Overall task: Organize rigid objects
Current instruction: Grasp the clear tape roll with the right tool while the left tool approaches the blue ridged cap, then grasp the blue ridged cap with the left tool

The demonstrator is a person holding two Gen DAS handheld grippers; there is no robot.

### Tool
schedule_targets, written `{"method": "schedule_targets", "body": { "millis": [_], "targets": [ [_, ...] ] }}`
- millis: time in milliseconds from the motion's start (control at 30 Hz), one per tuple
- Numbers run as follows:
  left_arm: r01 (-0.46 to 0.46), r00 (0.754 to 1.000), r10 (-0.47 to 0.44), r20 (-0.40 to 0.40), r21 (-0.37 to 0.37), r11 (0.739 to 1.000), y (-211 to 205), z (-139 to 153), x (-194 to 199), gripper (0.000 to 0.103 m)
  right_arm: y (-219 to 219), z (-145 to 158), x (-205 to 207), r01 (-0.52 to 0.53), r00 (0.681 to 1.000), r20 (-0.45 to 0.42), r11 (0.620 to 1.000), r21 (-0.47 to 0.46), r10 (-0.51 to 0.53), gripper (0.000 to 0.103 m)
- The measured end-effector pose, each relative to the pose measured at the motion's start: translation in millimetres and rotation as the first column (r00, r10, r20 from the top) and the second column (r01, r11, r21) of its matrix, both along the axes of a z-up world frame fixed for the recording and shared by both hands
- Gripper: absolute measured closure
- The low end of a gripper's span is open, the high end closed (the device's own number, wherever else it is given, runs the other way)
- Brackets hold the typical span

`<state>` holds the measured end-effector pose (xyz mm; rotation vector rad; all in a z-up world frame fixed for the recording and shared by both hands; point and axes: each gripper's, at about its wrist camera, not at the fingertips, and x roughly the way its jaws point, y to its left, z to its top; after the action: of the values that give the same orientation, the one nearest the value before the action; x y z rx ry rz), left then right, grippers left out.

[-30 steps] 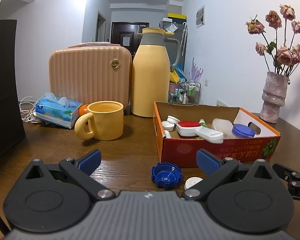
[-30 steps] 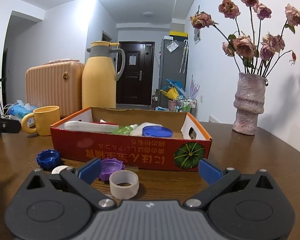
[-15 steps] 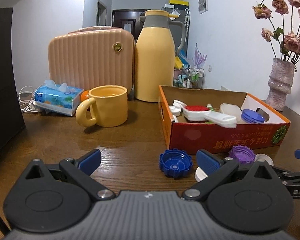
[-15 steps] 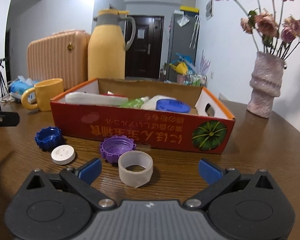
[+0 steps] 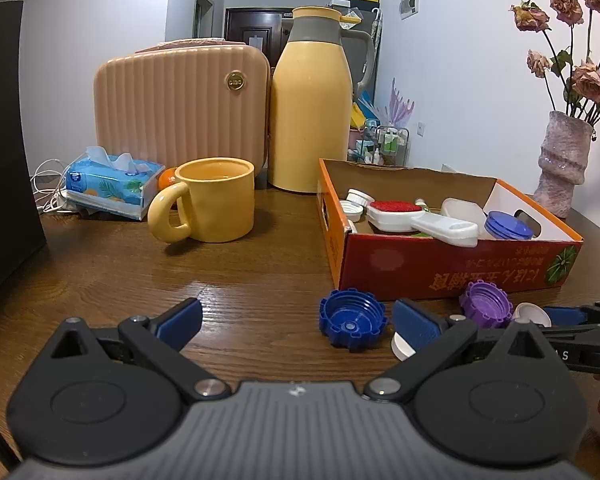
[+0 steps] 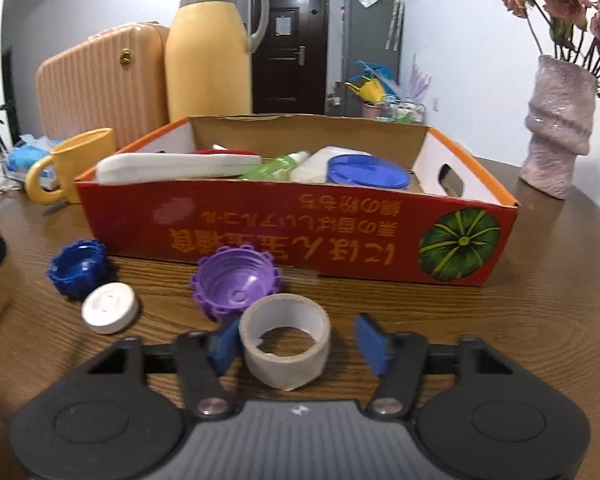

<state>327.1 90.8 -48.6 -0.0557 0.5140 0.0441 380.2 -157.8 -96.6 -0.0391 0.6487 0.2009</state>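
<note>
Worktop of dark wood grain is carrying every item under inspection. Suitcase, ribbed and peach-coloured, is standing at the rear, with a yellow thermos jug just beside it on its right. Red cardboard box is sitting open-topped in the middle of the worktop, holding a white brush with a red pad, a round blue lid and a green-tinted bottle. Textured vase with dried roses is standing well apart, to the right of the box. Yellow mug is resting to the left of the box, and a tissue pack is lying further left. Left claw is hovering low over the worktop with its jaws spread wide and nothing between them. Right claw has just been closing its jaws around the tape roll, which is standing in front of the box; the left pad appears to be meeting the roll, while a gap is showing at the right pad. Purple cap is lying just behind the roll, a blue cap further left, and a small white lid near that.
</note>
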Motion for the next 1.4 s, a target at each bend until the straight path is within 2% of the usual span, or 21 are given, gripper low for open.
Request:
{"method": "schedule_targets", "body": {
  "millis": [433,933,1133,1400],
  "targets": [
    [-0.009,1.000,0.009,-0.014,0.008,1.000,-1,-3,1,0.000,-1,9,-18,-0.024,0.997,0.072,1.000,0.006,0.023,0.061],
    [-0.012,1.000,0.013,-0.022,0.011,1.000,-1,-6,5,0.000,-21,25,-34,0.024,0.987,0.156,0.998,0.051,-0.032,0.061],
    [0.005,0.998,-0.004,-0.064,0.012,1.000,-7,-14,13,0.000,-32,30,-37,0.049,0.982,0.177,0.996,0.072,-0.061,0.061],
    [0.021,0.995,-0.016,-0.098,0.050,0.999,-27,-23,26,0.000,-39,33,-39,0.046,0.981,0.186,0.995,0.089,-0.062,0.061]
  ]
}}
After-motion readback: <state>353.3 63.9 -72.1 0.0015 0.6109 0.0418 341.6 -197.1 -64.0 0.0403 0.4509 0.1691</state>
